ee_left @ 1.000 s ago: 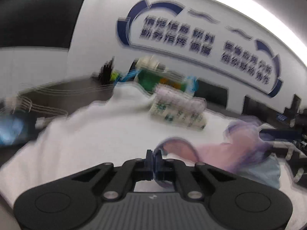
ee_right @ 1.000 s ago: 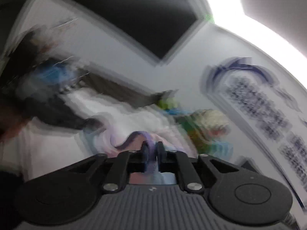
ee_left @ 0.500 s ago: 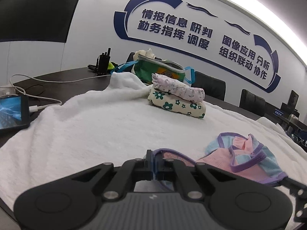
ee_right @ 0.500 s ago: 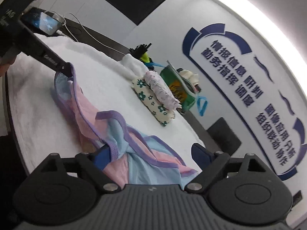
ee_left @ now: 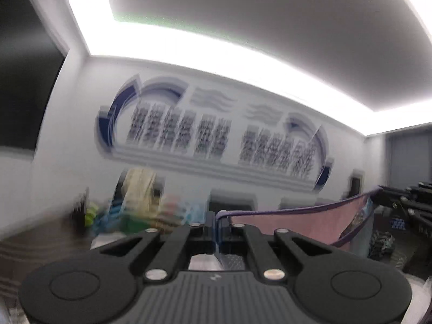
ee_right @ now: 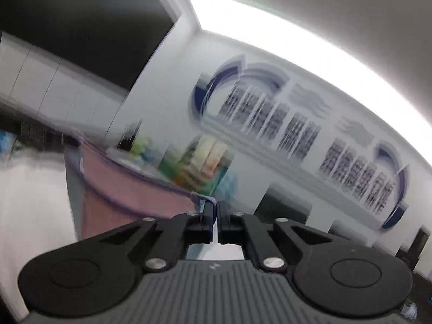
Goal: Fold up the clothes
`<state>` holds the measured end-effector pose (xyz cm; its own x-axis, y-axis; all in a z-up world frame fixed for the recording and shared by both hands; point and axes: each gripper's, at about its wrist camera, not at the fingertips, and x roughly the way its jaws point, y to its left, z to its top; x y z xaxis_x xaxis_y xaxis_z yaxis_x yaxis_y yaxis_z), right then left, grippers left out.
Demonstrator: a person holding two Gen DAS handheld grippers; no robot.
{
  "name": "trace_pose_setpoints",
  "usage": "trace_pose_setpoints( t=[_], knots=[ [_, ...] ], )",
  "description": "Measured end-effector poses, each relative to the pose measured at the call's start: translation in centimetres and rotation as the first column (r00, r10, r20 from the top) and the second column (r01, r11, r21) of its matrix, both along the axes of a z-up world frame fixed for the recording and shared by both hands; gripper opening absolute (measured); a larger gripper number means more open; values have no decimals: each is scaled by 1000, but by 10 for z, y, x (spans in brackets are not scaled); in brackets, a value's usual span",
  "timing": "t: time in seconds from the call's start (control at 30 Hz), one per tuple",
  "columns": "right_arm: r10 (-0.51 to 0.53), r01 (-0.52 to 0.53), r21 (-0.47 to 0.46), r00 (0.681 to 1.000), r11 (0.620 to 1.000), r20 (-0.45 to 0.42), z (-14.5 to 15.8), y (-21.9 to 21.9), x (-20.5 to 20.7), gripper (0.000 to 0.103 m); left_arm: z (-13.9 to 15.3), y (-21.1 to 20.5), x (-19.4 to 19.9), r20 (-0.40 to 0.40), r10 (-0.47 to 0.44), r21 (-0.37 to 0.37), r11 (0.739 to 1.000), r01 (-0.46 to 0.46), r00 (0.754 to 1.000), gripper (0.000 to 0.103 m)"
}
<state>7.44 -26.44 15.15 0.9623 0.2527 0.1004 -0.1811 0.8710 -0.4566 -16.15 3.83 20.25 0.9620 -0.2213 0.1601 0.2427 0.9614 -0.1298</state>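
Observation:
A small pink garment [ee_left: 291,225] with purple trim hangs stretched in the air between my two grippers. My left gripper [ee_left: 218,220] is shut on one end of its purple waistband. The other end runs right to my right gripper, seen at that view's right edge. In the right wrist view my right gripper [ee_right: 215,210] is shut on the trim, and the pink garment [ee_right: 129,191] spreads leftward from it over the white towel [ee_right: 29,205]. Both views are blurred by motion.
A colourful bag [ee_right: 205,164] and small items stand at the far end of the dark table, also blurred in the left wrist view as the bag [ee_left: 140,202]. Dark chairs [ee_right: 283,213] line the wall with the blue sign [ee_left: 216,137]. Equipment stands at the right [ee_left: 405,216].
Both grippers have risen and tilted up, lifting the garment off the towel and pulling it taut. The right gripper, open half a second ago around the cloth, has shut on it.

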Motion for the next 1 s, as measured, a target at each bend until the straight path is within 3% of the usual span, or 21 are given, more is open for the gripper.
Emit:
trace_pose_setpoints(
  t=[0.07,0.13,0.2,0.3,0.37,0.43,0.5,0.53,0.6,0.63,0.7,0.77,0.8,0.87,0.9,1.0],
  knots=[
    [7,-14,41,987,999,162,49,-12,-31,2,41,-4,-16,95,-72,-9,997,73,993,0],
    [-12,-4,59,964,998,266,81,-24,-52,2,63,-7,-20,119,-132,-7,991,134,984,0],
    [-25,3,88,969,996,244,98,-37,-51,2,66,-11,-9,71,-182,-10,983,184,981,0],
    [-20,17,114,999,993,29,86,-55,-10,2,34,-26,45,-123,-234,-20,972,234,964,0],
    [-63,77,101,989,992,-136,54,-61,50,2,5,-40,94,-272,-244,-38,969,243,931,0],
    [-108,137,78,949,987,-297,20,-67,111,2,-20,-59,151,-394,-218,-30,974,225,893,0],
    [-151,192,46,881,980,-449,-13,-74,173,2,-29,-72,204,-449,-158,6,984,180,879,0],
    [-180,226,40,858,973,-481,-21,-74,204,2,-24,-78,229,-463,-124,33,987,157,878,0],
    [-238,287,20,829,958,-506,-23,-70,255,2,23,-83,259,-418,-57,79,992,99,907,0],
    [-265,307,17,846,952,-462,-7,-65,268,2,54,-84,261,-365,-41,80,994,75,930,0],
    [-259,290,79,928,954,-268,53,-57,247,2,125,-81,231,-182,-57,37,997,65,982,0],
    [-223,226,166,974,960,-35,115,-58,205,2,177,-72,185,18,-79,-11,997,79,997,0],
    [-200,178,213,976,961,86,144,-61,179,2,195,-68,158,106,-93,-22,995,96,990,0],
    [-151,86,256,957,963,247,179,-75,127,2,206,-64,114,210,-117,7,993,118,971,1],
    [-142,68,255,948,965,284,187,-80,106,2,204,-63,97,235,-127,29,992,124,964,1],
    [-117,40,236,940,971,321,169,-96,59,4,168,-61,69,206,-164,98,984,146,965,1]
  ],
)
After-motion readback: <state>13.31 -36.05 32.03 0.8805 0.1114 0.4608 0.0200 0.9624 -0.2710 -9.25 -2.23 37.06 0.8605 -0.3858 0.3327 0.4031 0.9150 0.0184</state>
